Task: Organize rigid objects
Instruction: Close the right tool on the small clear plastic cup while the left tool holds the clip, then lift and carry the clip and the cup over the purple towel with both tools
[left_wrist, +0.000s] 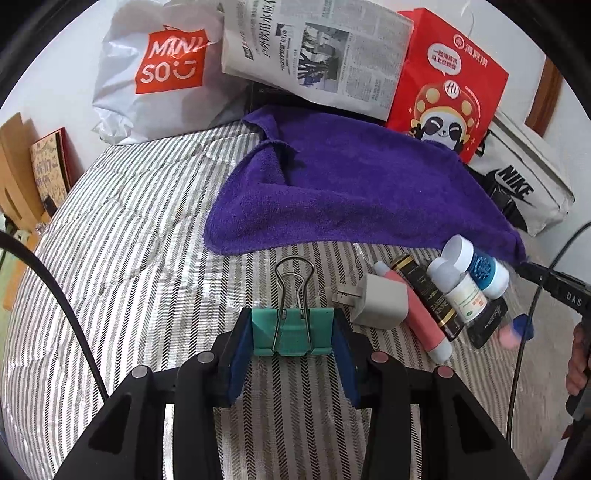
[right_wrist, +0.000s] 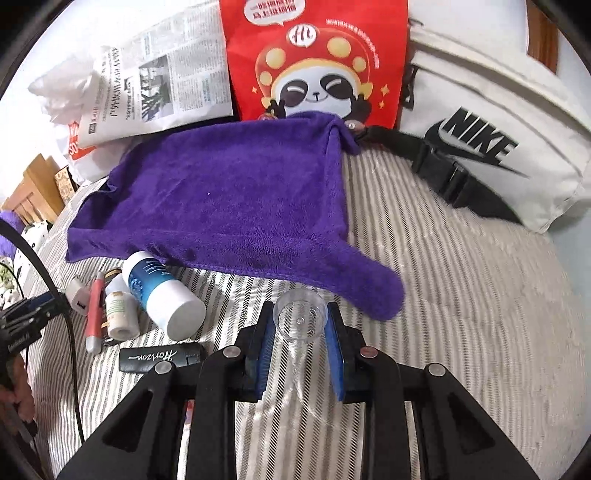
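My left gripper is shut on a teal binder clip, whose wire handles point forward, just above the striped bedcover. My right gripper is shut on a small clear plastic cup, held by its sides over the cover. To the right of the clip several rigid items lie side by side: a white charger plug, a pink pen, a black-and-gold tube, a small white bottle and a blue-and-white bottle. A black case lies in front of that row.
A purple towel is spread behind the items. Along the wall lean a white shopping bag, a newspaper, a red panda bag and a white Nike bag. Black cables trail across the left side.
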